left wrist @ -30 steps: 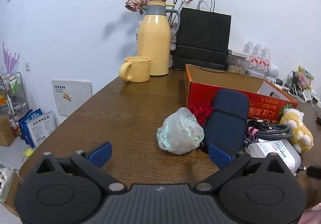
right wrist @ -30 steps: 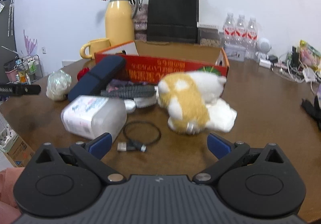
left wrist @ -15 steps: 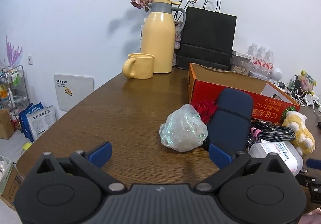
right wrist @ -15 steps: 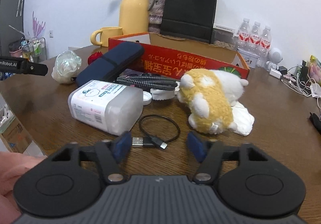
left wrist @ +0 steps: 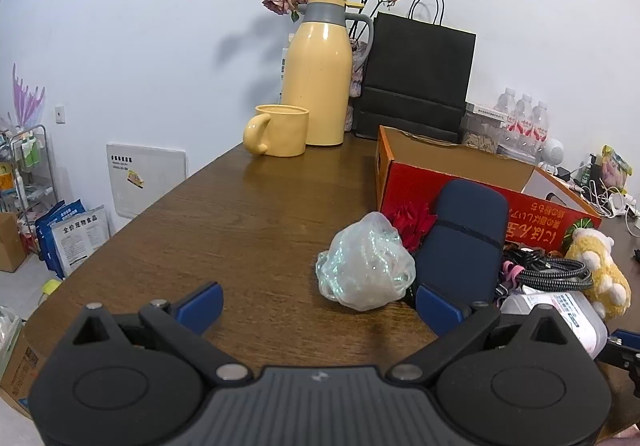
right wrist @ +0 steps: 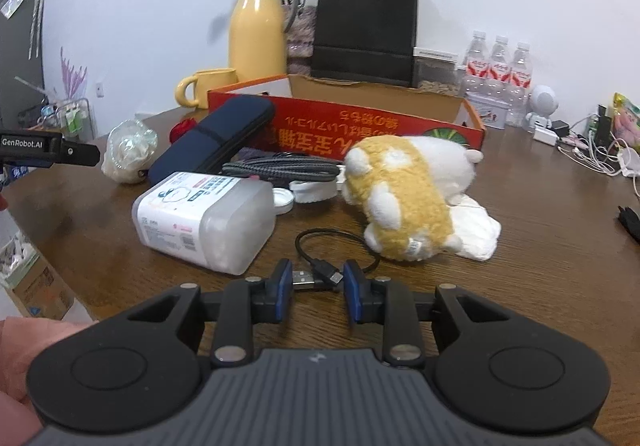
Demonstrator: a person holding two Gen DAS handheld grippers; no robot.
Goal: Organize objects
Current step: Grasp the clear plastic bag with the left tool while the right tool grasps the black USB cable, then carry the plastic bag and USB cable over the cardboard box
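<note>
My right gripper [right wrist: 315, 278] has its jaws closed in around the plug ends of a short black USB cable [right wrist: 320, 246] on the wooden table [right wrist: 540, 246]. Around it lie a clear plastic wipes box [right wrist: 204, 220], a yellow and white plush toy [right wrist: 404, 192] on a white cloth [right wrist: 476, 232], a coiled braided cable [right wrist: 280, 168] and a navy case [right wrist: 216, 144]. A red cardboard box [right wrist: 360, 118] stands behind. My left gripper [left wrist: 318, 304] is open and empty, a little short of a crumpled clear plastic bag [left wrist: 366, 266].
A yellow jug [left wrist: 318, 74] with dried roses, a yellow mug [left wrist: 280, 130] and a black paper bag [left wrist: 416, 74] stand at the back. Water bottles [right wrist: 498, 66], chargers and cables [right wrist: 588, 150] lie at the right. The table's left edge [left wrist: 120, 234] drops to floor clutter.
My right gripper has moved forward and down to the USB cable and its jaws have closed in from wide open. My left gripper has drifted slightly and stayed open.
</note>
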